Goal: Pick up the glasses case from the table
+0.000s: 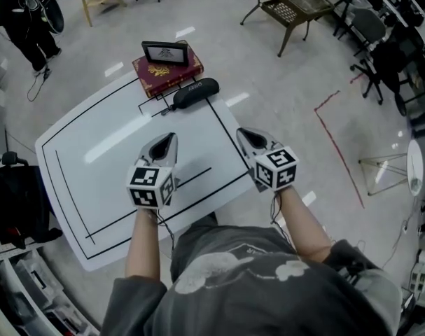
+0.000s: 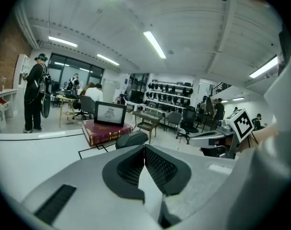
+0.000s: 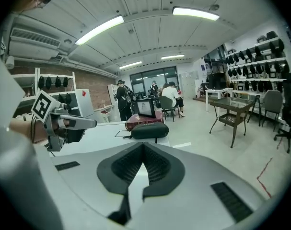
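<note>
A black glasses case (image 1: 195, 92) lies on the far right corner of the white table (image 1: 100, 152), just in front of a dark red book (image 1: 166, 73). It shows beyond the jaws in the left gripper view as the glasses case (image 2: 131, 139) and in the right gripper view as the glasses case (image 3: 149, 130). My left gripper (image 1: 168, 141) hovers over the table's middle, shut and empty. My right gripper (image 1: 243, 134) hangs at the table's right edge, shut with nothing between its pads. Both point toward the case, well short of it.
A small framed tablet (image 1: 164, 52) stands on the book. Black lines mark the table top. A wicker table (image 1: 293, 0) and office chairs (image 1: 373, 26) stand far right on the floor; a person (image 1: 23, 16) stands far left. Red tape (image 1: 338, 142) marks the floor.
</note>
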The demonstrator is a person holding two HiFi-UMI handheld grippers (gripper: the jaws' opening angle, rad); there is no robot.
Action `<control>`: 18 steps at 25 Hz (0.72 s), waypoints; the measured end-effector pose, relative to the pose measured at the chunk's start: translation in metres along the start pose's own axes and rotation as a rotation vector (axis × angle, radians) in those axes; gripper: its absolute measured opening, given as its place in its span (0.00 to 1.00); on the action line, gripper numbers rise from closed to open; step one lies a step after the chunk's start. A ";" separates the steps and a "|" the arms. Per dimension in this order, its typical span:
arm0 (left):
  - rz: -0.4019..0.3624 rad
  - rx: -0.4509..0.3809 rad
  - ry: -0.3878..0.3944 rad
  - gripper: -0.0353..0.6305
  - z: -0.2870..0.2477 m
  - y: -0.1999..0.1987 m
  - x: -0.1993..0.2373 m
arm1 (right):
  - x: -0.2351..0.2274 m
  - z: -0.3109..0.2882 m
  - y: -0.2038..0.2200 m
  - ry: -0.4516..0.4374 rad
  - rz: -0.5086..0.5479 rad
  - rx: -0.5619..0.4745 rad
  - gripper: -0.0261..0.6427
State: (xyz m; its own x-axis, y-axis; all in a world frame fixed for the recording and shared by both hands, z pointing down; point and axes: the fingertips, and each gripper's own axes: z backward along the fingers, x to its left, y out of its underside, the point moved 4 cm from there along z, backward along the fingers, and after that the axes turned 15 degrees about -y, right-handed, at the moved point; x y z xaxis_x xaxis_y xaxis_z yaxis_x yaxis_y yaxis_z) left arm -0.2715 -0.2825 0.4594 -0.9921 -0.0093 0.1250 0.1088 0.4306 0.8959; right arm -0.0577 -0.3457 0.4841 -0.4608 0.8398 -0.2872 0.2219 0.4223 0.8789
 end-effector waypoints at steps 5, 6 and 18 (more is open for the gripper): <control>-0.081 0.003 0.084 0.20 -0.037 -0.016 0.000 | -0.012 -0.017 -0.007 0.020 -0.019 0.010 0.04; -0.099 -0.001 0.102 0.29 -0.046 -0.019 0.000 | -0.015 -0.020 -0.007 0.025 -0.022 0.015 0.04; -0.308 0.174 0.222 0.62 -0.149 -0.023 -0.001 | -0.038 -0.039 0.003 0.076 -0.071 0.057 0.04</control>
State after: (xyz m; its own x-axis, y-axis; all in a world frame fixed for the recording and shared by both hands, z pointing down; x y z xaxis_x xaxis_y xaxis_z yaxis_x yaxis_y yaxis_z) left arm -0.2635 -0.4272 0.5026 -0.9371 -0.3475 -0.0317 -0.2218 0.5231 0.8229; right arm -0.0726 -0.3897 0.5124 -0.5403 0.7795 -0.3168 0.2339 0.5008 0.8334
